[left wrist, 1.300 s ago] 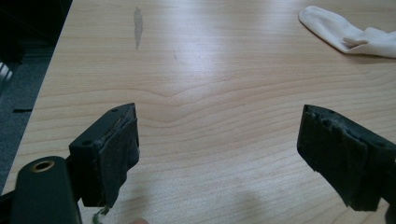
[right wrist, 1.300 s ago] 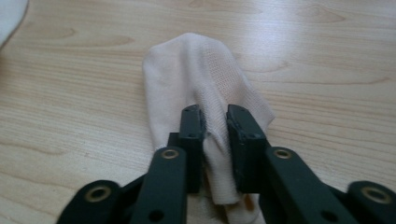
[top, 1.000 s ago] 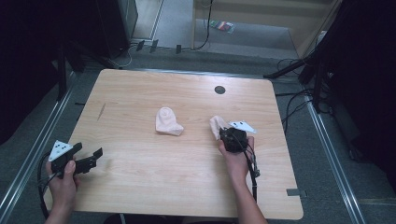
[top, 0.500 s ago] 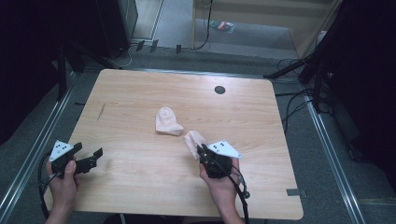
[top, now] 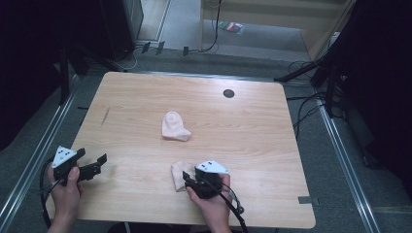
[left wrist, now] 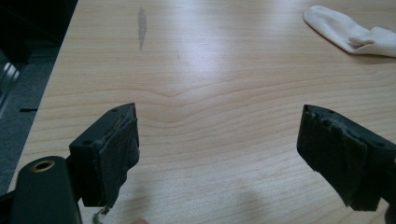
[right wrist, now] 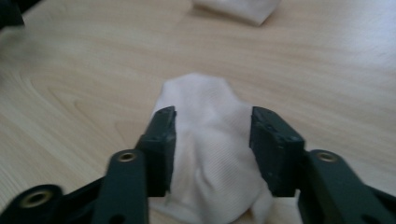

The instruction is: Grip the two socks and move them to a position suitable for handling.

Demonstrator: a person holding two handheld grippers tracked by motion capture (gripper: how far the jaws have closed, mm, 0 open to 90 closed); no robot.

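Observation:
A cream sock lies loose at the middle of the wooden table; it appears in the left gripper view at the top right and at the top edge of the right gripper view. Near the front edge, my right gripper is shut on a second cream sock. In the right gripper view this sock bunches between the two black jaws of that gripper and rests on the wood. At the front left, my left gripper is open over bare wood, its jaws wide apart.
A round black grommet sits in the table's far right part. A dark streak marks the wood at the left. Cables trail on the floor to the right, and metal rails run along both sides.
My right gripper has carried its sock from the table's right side leftward and toward the front edge. The left gripper and the middle sock have stayed put.

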